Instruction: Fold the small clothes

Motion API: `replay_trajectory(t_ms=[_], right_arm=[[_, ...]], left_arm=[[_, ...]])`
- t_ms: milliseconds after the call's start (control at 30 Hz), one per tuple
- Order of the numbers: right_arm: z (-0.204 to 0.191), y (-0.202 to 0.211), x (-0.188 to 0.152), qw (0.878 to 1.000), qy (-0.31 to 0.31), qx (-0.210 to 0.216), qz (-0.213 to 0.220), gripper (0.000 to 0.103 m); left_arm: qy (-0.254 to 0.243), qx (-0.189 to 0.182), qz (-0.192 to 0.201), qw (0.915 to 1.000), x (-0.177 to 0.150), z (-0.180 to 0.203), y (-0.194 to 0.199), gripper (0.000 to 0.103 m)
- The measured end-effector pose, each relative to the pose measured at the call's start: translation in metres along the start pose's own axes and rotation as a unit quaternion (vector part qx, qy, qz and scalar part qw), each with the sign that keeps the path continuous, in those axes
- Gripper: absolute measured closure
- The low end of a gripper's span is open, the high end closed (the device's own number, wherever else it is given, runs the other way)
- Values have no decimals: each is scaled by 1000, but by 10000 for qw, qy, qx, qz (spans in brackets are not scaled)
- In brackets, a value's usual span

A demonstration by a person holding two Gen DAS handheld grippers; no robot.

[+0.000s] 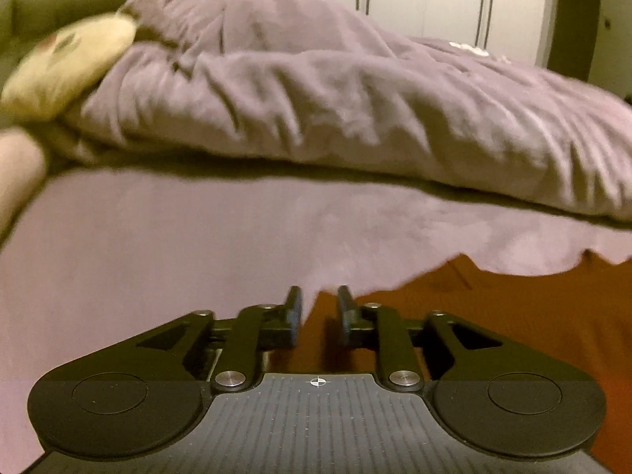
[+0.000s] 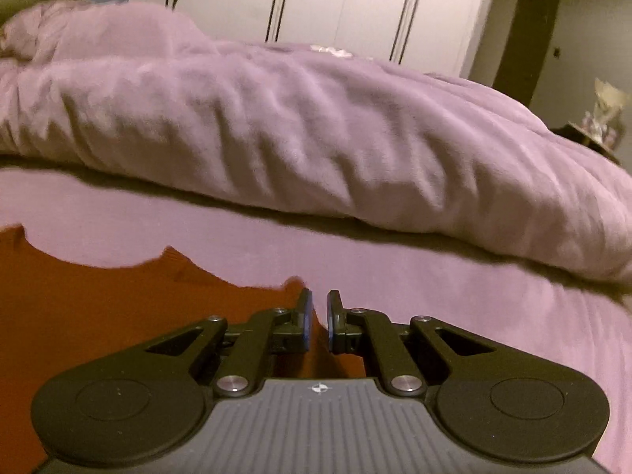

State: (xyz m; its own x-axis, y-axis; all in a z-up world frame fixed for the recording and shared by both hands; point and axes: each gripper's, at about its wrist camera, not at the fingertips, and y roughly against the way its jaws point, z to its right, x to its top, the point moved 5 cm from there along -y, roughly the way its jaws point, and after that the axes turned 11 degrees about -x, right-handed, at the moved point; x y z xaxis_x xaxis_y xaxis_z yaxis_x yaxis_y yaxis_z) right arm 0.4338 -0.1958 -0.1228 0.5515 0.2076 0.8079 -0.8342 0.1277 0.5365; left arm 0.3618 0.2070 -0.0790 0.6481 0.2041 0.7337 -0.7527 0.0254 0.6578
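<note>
Both fingers parted over orange garment (image 1: 493, 316) on bedsheet (image 1: 158, 237)

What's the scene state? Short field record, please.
surface: bed sheet, lilac
garment: orange cloth lying on the sheet, near edge wavy
behind: rumpled duvet, pillow, wardrobe
left gripper: jaws apart, nothing pinched, over the cloth's edge
right gripper: narrow gap between jaws, at the cloth's other edge
fold: not visible
</note>
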Motion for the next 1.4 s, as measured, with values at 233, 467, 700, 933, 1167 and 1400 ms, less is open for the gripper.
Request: replay_trajectory(t_ms=[233, 467, 700, 933, 1167, 1400], right_arm=[[37, 92, -78, 9977, -416, 511, -151, 71], [40, 108, -115, 9949, -669, 548, -514, 71], [24, 112, -107, 9992, -163, 129, -328, 89], [20, 91, -113, 9982, 339, -402, -286, 91], [25, 101, -105, 9991, 143, -289, -272, 84], [25, 120, -96, 9993, -79, -369, 87, 74]], left_arm=[[485, -509, -205, 9973, -71, -10, 61, 44], [866, -910, -581, 9904, -97, -2, 69, 66], [589, -507, -630, 9950, -87, 9, 76, 88], [365, 36, -818, 9960, -91, -1, 71, 86], [-21, 433, -686, 9967, -87, 3, 88, 67], [-165, 438, -388, 9982, -74, 20, 97, 66]])
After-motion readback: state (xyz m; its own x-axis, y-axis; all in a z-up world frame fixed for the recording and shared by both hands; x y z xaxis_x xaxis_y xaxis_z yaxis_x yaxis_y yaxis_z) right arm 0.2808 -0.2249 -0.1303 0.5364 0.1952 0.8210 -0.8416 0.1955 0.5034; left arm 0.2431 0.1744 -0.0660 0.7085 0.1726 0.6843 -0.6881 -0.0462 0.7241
